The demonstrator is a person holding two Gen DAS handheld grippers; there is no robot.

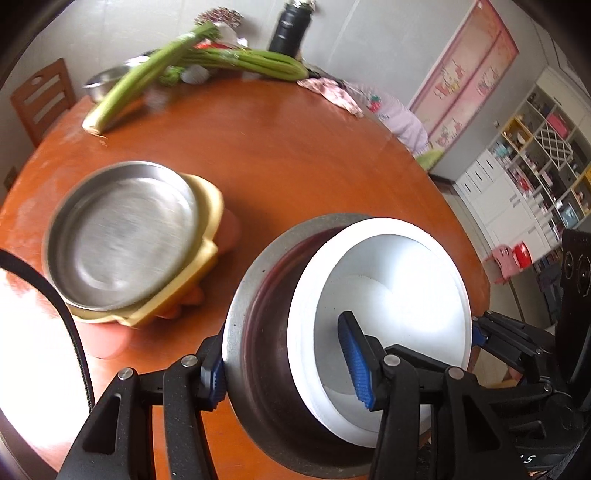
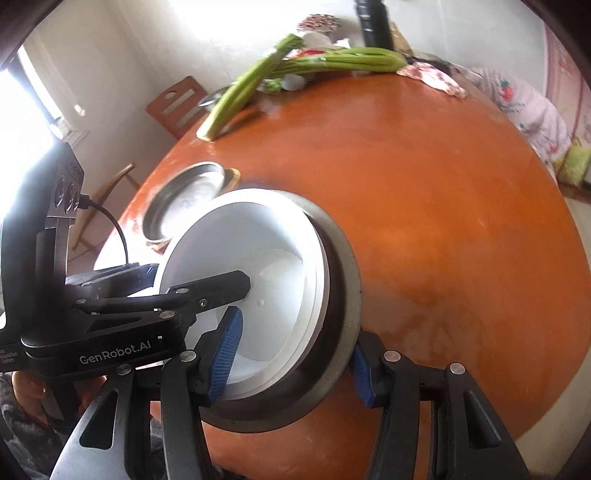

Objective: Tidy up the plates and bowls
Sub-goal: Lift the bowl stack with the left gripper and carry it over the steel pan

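both grippers are on one nested stack: a steel bowl (image 1: 258,332) with white bowls (image 1: 388,295) inside it, tilted and apparently off the round wooden table (image 1: 277,166), front centre. left gripper (image 1: 288,369) has its jaws narrowed across the near wall, one blue pad outside the steel rim, the other inside on the white bowls, so it's clamped on the stack. right gripper (image 2: 291,354) does the same on the opposite side, one pad inside the white, one outside under the steel rim, also gripping.

to the left of the stack sits a steel plate (image 1: 122,232) on a yellow plate (image 1: 207,236), with what looks like pink and orange dishes underneath, can't tell exactly. likely the other pile.

handling guess: the steel bowl is stiff and slick with a thin rim, so pads could slide. the white bowls look like ceramic or melamine, can't tell. if ceramic, heavy and chippy. they're loose inside the steel one and could shift or rattle when tilted. rim pinch from two sides is the sensible hold; keep it level.

far edge: celery (image 1: 236,59), a black bottle (image 1: 288,27), a small steel bowl (image 1: 103,83), a patterned cloth (image 1: 332,94). a wooden chair (image 1: 40,99) stands behind the table.
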